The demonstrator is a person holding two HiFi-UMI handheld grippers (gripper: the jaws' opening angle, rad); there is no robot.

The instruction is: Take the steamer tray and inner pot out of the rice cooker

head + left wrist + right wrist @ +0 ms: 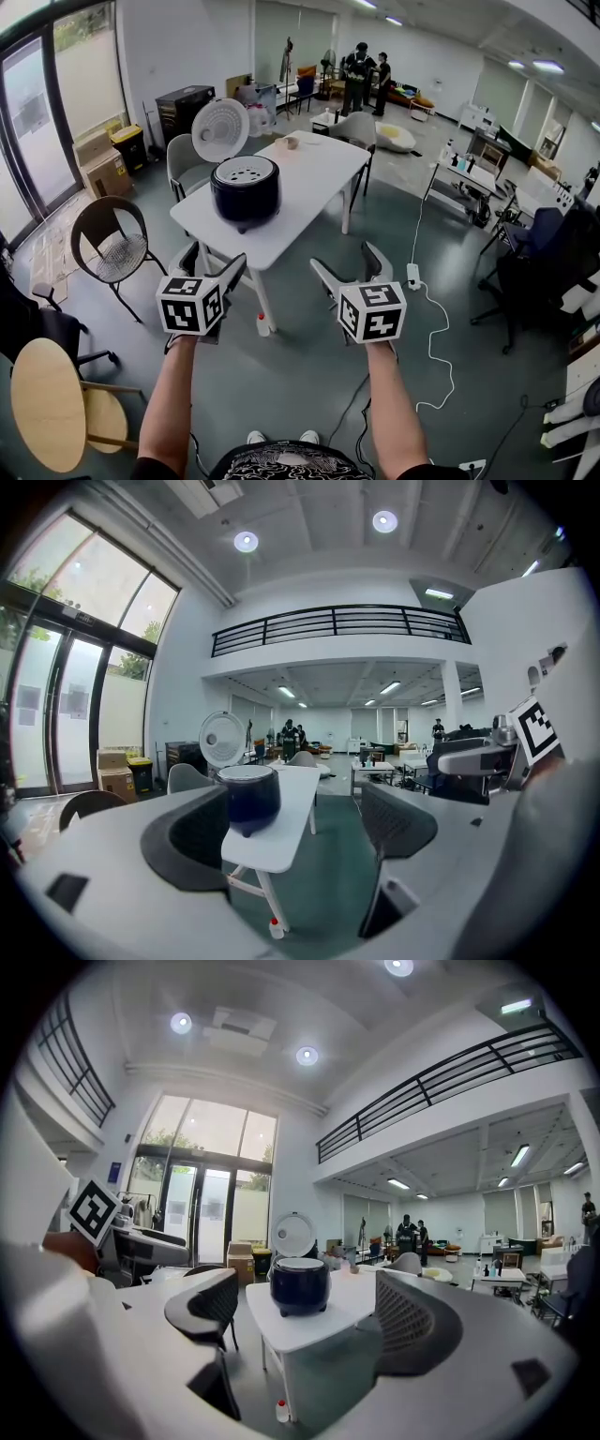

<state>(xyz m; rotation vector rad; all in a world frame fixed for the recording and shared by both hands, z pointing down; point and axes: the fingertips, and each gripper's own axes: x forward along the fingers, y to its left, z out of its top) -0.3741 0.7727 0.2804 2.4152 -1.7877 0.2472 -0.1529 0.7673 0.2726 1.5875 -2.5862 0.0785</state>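
Both claws (pixel 214 258) (pixel 347 258) short of rice cooker (pixel 245 190)

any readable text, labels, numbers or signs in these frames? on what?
No readable text in any view.
Left marker cube, right marker cube: black-and-white square patterns only, no letters or digits.
Rice cooker: no label or brand visible.
Cardboard boxes: any print too small to read.
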